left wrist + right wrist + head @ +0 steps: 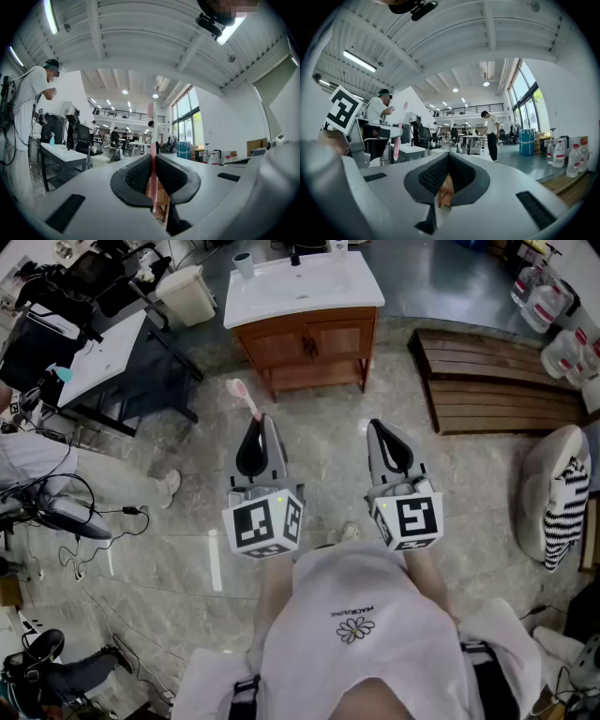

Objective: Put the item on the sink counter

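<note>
A pink toothbrush (242, 396) sticks out of my left gripper (260, 419), whose jaws are shut on its handle. In the left gripper view the toothbrush (153, 140) stands upright between the black pads, at the left gripper (153, 158). My right gripper (375, 426) hangs beside it at the same height, jaws shut with nothing in them; the right gripper (448, 156) shows its pads meeting at the tip. The white sink counter (272, 302) on a wooden cabinet (309, 343) stands ahead on the floor, well beyond both grippers. The toothbrush (396, 143) also shows at left in the right gripper view.
A cup (244, 264) and a faucet (294, 254) sit on the counter. A white bin (187, 294) and a white table (98, 357) stand to the left, a wooden slatted bench (497, 381) to the right. Cables (66, 512) and a person's shoe (171, 486) lie left.
</note>
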Available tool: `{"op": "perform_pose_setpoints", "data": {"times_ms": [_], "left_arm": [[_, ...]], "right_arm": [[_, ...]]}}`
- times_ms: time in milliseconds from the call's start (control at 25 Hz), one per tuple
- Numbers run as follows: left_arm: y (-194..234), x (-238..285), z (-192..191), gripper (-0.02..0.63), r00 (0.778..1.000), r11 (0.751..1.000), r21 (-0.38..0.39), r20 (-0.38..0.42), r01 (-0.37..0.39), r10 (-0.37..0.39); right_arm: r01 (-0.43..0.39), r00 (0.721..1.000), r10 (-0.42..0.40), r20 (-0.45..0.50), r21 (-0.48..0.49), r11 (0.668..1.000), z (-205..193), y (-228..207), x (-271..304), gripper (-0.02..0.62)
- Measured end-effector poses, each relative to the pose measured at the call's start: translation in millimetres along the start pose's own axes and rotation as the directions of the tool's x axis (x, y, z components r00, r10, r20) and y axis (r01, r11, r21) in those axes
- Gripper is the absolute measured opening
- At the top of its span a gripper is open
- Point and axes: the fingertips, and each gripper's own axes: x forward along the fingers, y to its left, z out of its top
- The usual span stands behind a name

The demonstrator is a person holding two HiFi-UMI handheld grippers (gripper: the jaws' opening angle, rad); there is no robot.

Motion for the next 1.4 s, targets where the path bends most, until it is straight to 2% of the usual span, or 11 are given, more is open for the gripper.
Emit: {"op": "perform_pose_setpoints", "data": {"times_ms": [240,560,880,1080,1240,1400], "left_arm": [[-4.6,12.5,1.7,0.04,1.0,1.0,0.008,0.006,-0.001,0.001],[-15.0,26.9,-3.8,0.04,1.0,1.0,0.002,-0.007,0.007,-0.007],[1.9,45.2,-18.1,0.04,0.999,0.999,-0.023,-0.029,-0.027,0.026],[10.6,81.6,-24.0,0.04,1.0,0.999,-0.043,-0.009,-0.017,0.016],[15.6,133.9,-20.0,0.04,0.999,0.997,-0.076,0.037,0.022,-0.02],[20.2,189.4,-19.8,0.04,0.998,0.996,-0.069,0.046,0.057,-0.054]], "right_arm": [[-0.005,1.0,0.005,0.0,-0.005,1.0,-1.1,-10.1,8.2,0.011],[0.007,1.0,-0.006,-0.02,0.058,0.998,-13.7,-32.6,18.9,0.011],[-0.03,0.998,0.033,-0.06,0.05,0.998,-29.2,-30.3,41.5,0.011],[-0.059,0.997,0.059,-0.053,0.005,0.998,-29.1,-36.0,70.5,0.011],[-0.045,0.999,0.044,-0.016,-0.042,0.998,-21.3,-52.2,109.7,0.011],[-0.048,0.999,0.049,0.0,-0.067,0.997,-17.3,-64.5,154.3,0.011]]}}
